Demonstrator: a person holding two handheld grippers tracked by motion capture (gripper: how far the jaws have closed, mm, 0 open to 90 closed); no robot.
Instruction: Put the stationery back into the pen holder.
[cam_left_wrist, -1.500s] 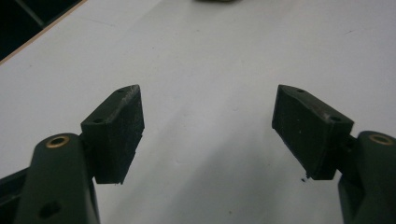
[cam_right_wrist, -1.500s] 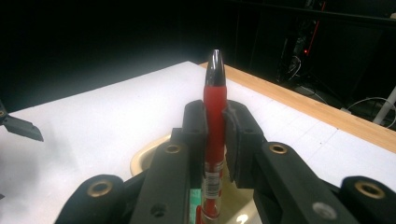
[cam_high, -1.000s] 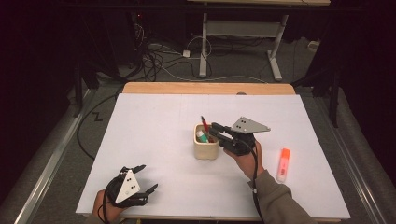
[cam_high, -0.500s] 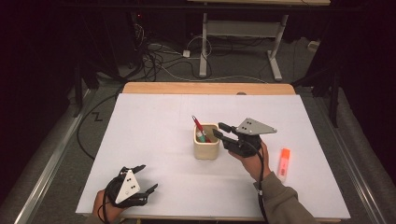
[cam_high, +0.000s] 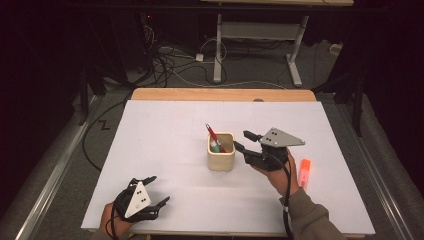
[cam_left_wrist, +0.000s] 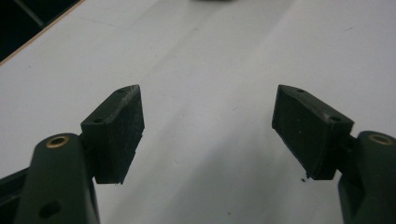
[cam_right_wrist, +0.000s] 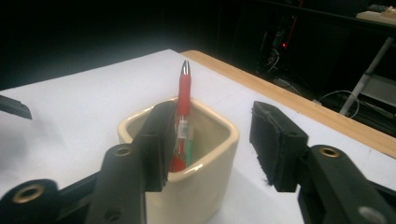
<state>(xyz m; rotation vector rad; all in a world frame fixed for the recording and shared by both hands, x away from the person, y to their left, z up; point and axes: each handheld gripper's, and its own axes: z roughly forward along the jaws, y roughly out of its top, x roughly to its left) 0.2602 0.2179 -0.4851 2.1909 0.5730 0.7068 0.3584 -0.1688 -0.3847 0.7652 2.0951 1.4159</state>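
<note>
White-covered tabletop (cam_high: 165, 150) with a wooden far edge carries a cream square ceramic cup (cam_high: 221, 152) just beside the tips of the right claw (cam_high: 241, 141), whose jaws have just been opening and now stand spread with nothing between them. A red pen (cam_high: 213, 136) leans upright in that cup beside a green one; an orange highlighter (cam_high: 304, 166) lies near, behind the right claw's hand. Left claw (cam_high: 156, 190), well apart from the cup, is spread over bare tabletop.
</note>
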